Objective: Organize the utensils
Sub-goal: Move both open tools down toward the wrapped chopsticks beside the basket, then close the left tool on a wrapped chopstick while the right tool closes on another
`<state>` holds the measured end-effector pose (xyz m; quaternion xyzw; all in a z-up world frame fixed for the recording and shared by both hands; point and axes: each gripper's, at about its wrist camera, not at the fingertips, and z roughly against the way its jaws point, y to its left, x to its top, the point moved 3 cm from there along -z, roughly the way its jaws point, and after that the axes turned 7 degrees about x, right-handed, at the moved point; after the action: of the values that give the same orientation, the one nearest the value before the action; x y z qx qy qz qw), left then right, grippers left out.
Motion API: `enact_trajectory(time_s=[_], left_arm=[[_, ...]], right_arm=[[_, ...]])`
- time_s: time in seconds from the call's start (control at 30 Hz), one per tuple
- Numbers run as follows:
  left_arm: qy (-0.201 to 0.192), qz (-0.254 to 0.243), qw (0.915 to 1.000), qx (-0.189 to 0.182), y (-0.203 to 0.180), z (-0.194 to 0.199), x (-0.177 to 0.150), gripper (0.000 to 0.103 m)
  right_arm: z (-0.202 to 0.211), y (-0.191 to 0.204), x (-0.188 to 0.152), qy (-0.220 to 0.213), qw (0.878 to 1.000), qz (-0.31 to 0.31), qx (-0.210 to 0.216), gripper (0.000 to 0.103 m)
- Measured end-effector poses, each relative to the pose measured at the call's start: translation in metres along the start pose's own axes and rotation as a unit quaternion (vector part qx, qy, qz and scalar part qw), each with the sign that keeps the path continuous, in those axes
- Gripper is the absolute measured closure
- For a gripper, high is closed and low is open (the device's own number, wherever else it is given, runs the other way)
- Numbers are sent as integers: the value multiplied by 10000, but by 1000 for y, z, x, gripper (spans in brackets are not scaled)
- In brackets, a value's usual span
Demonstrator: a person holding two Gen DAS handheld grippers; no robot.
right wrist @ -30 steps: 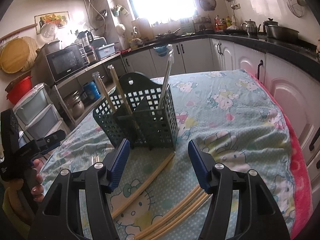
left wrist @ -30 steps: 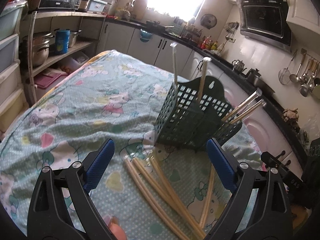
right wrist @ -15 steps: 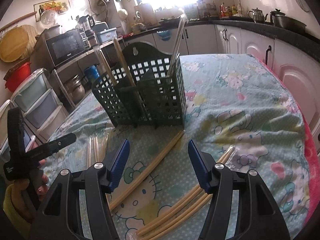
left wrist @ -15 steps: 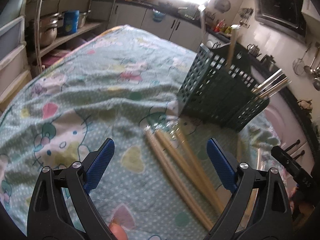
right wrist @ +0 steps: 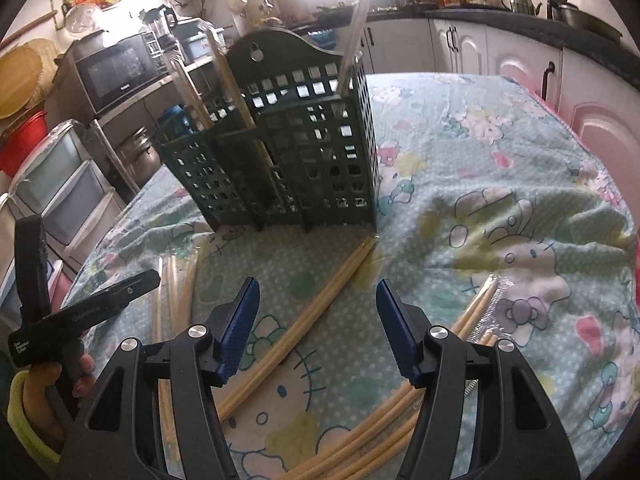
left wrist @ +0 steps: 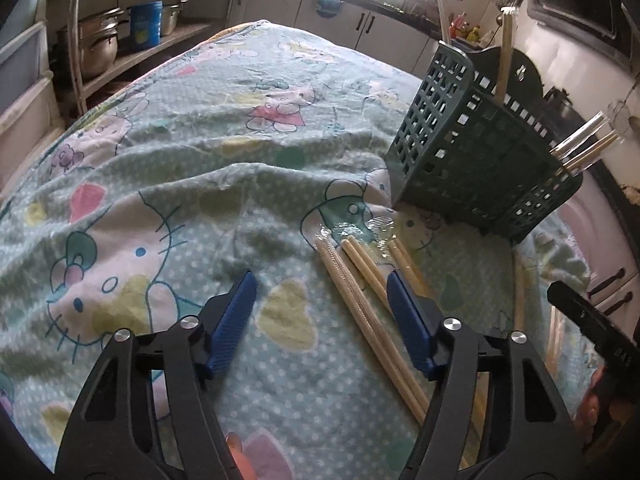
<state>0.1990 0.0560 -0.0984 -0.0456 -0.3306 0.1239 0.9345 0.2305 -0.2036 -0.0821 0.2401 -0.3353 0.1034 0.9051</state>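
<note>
A dark green slotted utensil basket [left wrist: 480, 168] [right wrist: 288, 152] stands on the cartoon-print tablecloth [left wrist: 168, 184], with a few chopsticks upright in it. Several pale wooden chopsticks [left wrist: 368, 292] lie loose on the cloth in front of it. My left gripper [left wrist: 320, 308] hangs low over them, its jaws closing. The sticks lie under the gap near the right pad [left wrist: 408, 320], and neither pad presses on them. My right gripper [right wrist: 318, 312] stands open over one diagonal chopstick pair [right wrist: 316, 312]. More chopsticks [right wrist: 400, 432] lie at its lower right.
A shelf with pots [left wrist: 96, 48] stands left of the table. A microwave [right wrist: 120, 68] and drawers [right wrist: 60, 184] are beyond the table edge. White cabinets [right wrist: 500, 48] line the far wall. The other gripper [right wrist: 80, 312] and a hand show at the left.
Both grippers have sunk toward the cloth and tipped further down, so the basket and chopsticks look larger. The left gripper's jaws have narrowed. The right gripper's opening is unchanged.
</note>
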Motion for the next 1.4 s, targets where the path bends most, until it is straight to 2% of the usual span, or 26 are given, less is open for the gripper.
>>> enact_trajectory(time_s=[0.23, 0.5, 0.77, 0.83, 0.97, 1.17, 1.3, 1.4], left_arm=[[19, -58, 9999, 136, 5, -3, 3, 55], [57, -6, 9999, 104, 12, -6, 8, 63], [115, 23, 9999, 104, 14, -11, 14, 65], [118, 10, 9999, 125, 13, -13, 16, 66], [106, -114, 9996, 245, 8, -17, 18, 67], [115, -232, 9991, 346, 6, -18, 20, 77], [147, -164, 9994, 262, 11, -17, 20, 85], [261, 38, 9996, 40, 18, -14, 19, 89]], right_arm=[[-22, -5, 12, 189, 9997, -156, 22, 44], [-52, -16, 19, 354, 9978, -483, -292, 46], [-58, -30, 24, 274, 9968, -641, -390, 79], [-59, -35, 26, 278, 9968, -635, -398, 85], [-54, -45, 26, 201, 9957, -894, -133, 91], [-41, -52, 24, 94, 9901, -1305, 510, 96], [-31, -41, 27, -12, 9921, -1103, 597, 96], [-24, -30, 29, -91, 9936, -928, 645, 96]])
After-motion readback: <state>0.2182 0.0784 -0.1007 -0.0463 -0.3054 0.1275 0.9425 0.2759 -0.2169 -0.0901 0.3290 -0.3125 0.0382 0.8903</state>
